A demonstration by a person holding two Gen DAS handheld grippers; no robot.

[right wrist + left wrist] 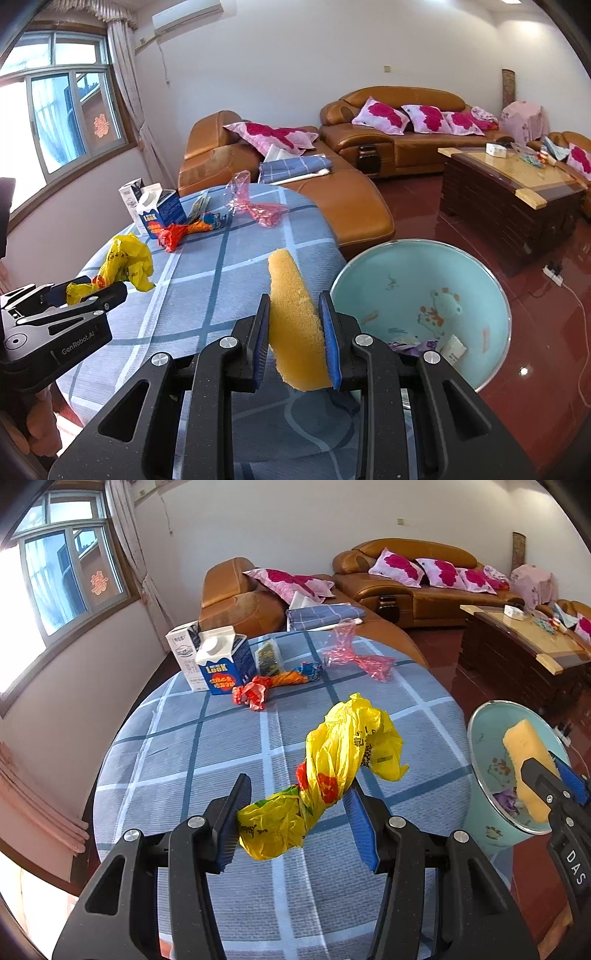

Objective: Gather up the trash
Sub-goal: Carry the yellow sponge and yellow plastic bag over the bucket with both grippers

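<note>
Yellow plastic, twisted into a rope: the crumpled bag [332,771] sits pinched across its lower end between the pads of my left gripper [295,823], held above the checked tablecloth [207,760] and just left of the pale green bin [424,295]. My right gripper [295,343] clamps a yellow sponge [295,325] flat between its pads, beside the bin's near rim.

Handling, as I judge it: the bag is nearly weightless, limp and slick, so a grip on the bunched twist should hold better than one on a loose flap, which could slide free. The sponge is soft and springy; it compresses under the pads and is best taken across its broad faces, as I have it.

Only the right wrist view looks into the bin, where scraps of wrapper and a small white card lie at the bottom. The left wrist view gives the clearer look at the trash well beyond the bin on the cloth: two cartons [221,664], a red wrapper [253,694] and pink film [354,653].
</note>
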